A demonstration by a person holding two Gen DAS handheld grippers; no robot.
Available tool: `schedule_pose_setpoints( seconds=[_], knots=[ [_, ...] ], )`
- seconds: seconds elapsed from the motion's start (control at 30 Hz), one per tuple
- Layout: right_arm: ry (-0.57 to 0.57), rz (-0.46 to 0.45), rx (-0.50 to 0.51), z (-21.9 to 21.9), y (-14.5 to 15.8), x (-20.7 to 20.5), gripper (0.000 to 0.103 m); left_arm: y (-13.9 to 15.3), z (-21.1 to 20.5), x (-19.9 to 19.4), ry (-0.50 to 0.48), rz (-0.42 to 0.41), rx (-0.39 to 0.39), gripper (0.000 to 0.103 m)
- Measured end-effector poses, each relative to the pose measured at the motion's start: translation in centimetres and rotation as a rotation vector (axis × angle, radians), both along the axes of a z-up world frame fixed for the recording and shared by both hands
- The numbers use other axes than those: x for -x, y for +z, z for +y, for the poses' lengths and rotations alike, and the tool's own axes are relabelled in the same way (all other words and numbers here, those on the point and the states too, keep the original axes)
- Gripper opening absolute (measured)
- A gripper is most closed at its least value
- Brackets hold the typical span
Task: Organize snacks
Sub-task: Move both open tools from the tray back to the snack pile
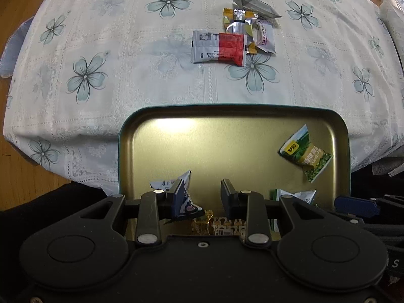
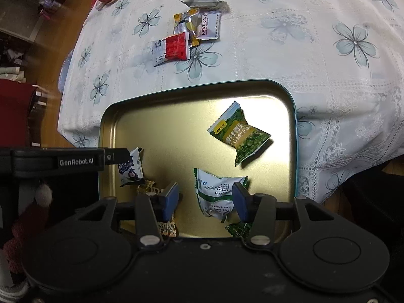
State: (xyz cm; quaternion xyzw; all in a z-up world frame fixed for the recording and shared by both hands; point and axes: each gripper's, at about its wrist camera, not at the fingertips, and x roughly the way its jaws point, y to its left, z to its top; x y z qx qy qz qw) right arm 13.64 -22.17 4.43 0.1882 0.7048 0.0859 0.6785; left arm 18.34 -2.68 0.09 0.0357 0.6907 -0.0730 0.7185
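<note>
While your left gripper [image 1: 202, 197] and right gripper [image 2: 205, 202] both hover spread and empty over the gold tray [image 2: 291, 126], it holds a green packet [image 2: 240, 133] and others; four more snacks [image 1: 218, 48] lie on the flowered tablecloth [image 1: 101, 50], wooden floor [image 2: 75, 15] beyond.

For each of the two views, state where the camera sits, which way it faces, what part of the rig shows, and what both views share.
Left wrist: sits behind the left gripper, facing forward over the tin tray toward the table; its open fingers show.
Right wrist: sits behind the right gripper, facing the same way; its open fingers and the left gripper's side show.
Shared: tray, green garlic packet, red and white packet, floral tablecloth.
</note>
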Motion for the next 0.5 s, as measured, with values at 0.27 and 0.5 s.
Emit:
schedule_pose_setpoints(
  seconds=[0.27, 0.5],
  knots=[
    [0.085, 0.048, 0.035, 0.7, 0.2, -3.4, 0.051, 0.0, -0.2, -3.8, -0.015, -0.016, -0.018, 0.04],
    [0.112, 0.029, 0.08, 1.2, -0.1, -7.3, 0.052, -0.6, 0.2, -7.7, 0.028, -0.031, -0.01, 0.04]
  ],
)
